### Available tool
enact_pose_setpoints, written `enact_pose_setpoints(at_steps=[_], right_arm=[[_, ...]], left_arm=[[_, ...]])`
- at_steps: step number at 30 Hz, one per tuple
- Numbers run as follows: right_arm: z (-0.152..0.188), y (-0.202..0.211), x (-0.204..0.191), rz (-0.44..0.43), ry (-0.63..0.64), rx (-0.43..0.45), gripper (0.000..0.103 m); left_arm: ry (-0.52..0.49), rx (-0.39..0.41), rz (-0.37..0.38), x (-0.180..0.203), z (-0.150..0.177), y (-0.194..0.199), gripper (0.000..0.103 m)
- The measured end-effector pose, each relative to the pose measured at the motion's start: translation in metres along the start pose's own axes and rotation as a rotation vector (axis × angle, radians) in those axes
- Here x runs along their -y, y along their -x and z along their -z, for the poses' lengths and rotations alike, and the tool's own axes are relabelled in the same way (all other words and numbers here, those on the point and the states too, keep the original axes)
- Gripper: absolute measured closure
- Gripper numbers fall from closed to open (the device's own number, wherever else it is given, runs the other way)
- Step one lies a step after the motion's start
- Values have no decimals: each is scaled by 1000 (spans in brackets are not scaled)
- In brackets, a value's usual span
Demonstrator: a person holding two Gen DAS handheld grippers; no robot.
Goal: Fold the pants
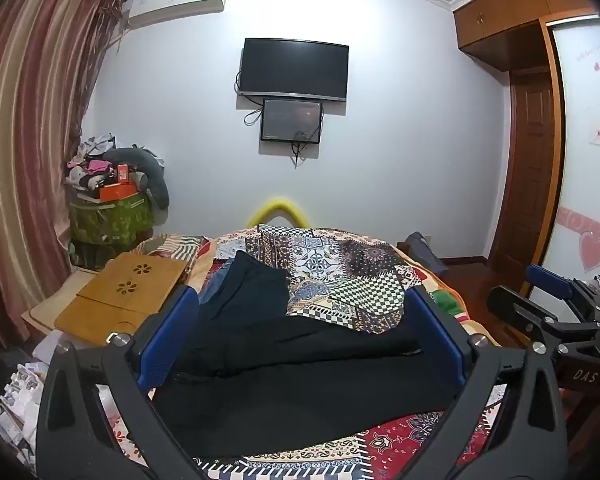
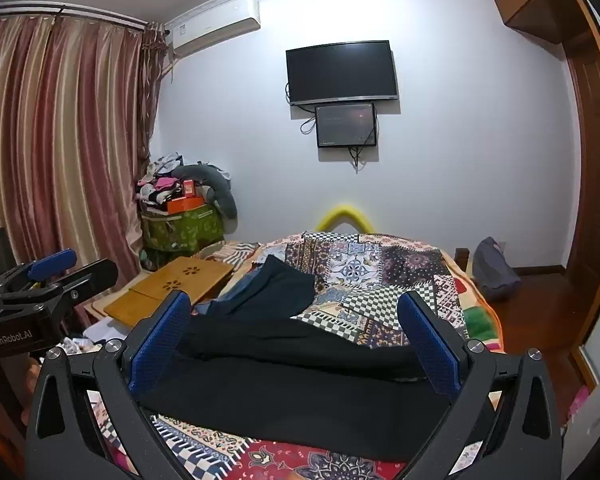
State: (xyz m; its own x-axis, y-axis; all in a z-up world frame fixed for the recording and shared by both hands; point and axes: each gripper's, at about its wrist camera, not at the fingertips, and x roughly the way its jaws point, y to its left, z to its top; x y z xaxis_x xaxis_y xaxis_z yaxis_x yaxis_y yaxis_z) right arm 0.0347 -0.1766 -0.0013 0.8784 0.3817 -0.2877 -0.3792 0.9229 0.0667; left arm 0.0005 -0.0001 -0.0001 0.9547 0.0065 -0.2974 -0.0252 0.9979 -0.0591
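The black pants point(image 1: 300, 376) are lying spread across the patterned bed point(image 1: 340, 276), giving room to fold; the left tool point(image 1: 300, 340) and right tool point(image 2: 296, 340) are hovering above, jaws apart, empty.

Home bedroom: bed point(image 1: 380, 280) with patchwork quilt near, wall TV point(image 1: 294, 70) far, AC unit point(image 1: 176, 2) top left, striped curtains point(image 1: 28, 120) left, wooden wardrobe point(image 1: 512, 12) right, clothes pile point(image 1: 112, 168) in far-left corner.
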Motion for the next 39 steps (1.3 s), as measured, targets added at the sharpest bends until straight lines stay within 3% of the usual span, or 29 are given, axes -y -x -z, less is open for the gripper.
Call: enact_pose_setpoints(at_steps=[39], right_arm=[[-2,6,2,6,7,-5,0]], left_arm=[[-7,21,14,4,5,1,0]])
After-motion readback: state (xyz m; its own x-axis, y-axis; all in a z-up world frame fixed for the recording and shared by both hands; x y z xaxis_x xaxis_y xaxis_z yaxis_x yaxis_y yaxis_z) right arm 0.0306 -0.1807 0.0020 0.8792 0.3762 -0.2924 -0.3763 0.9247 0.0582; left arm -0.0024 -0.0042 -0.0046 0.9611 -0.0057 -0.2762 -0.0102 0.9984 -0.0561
